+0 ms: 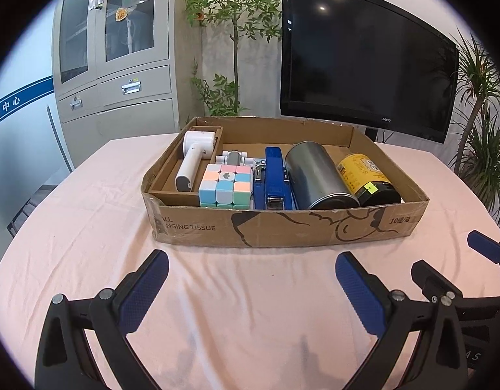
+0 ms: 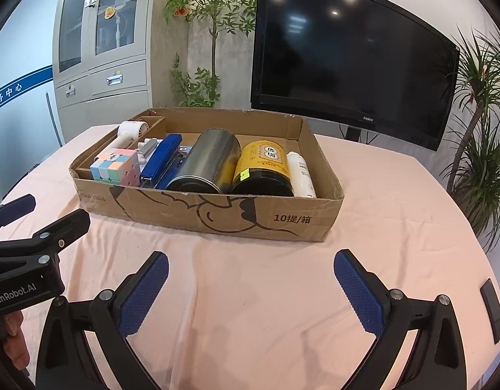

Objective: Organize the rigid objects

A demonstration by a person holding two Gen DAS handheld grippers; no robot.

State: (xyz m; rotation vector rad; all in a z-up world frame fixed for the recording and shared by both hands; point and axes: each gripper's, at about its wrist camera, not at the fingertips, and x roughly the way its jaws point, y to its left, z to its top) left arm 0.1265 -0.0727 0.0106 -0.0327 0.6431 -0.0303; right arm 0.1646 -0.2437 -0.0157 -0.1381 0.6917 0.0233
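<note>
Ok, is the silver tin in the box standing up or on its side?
On its side: the silver tin lies lengthwise in the cardboard box, round end facing the cameras, beside the yellow canister.

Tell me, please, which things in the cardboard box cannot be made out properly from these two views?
- White bottle: absent from the left wrist view, behind the yellow-labelled jar.
- Small white and grey item: partly behind the pastel cube; identity unclear in both views.
- Jar's label text: too small to read.
- Box floor under the silver can: covered.
</note>
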